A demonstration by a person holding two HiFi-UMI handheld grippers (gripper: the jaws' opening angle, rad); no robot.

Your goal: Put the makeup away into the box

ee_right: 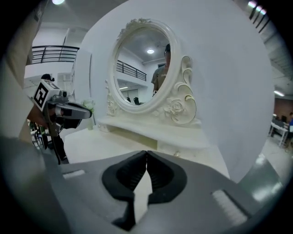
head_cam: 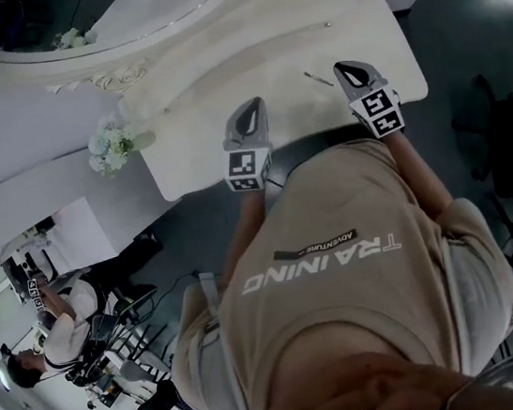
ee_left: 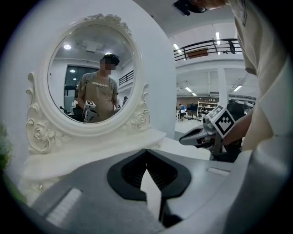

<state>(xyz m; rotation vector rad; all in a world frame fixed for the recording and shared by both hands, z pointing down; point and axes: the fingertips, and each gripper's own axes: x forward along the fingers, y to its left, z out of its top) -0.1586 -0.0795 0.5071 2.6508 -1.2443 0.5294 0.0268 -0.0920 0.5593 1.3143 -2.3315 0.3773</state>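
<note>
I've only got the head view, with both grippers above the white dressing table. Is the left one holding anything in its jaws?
Observer: No. The left gripper has its jaws together, with nothing between them.
Operator: And the right one?
Observer: The right gripper is the same: jaws together, empty.
Operator: What are they aimed at?
Observer: Both face the oval mirror, which reflects the person holding both grippers.
</note>
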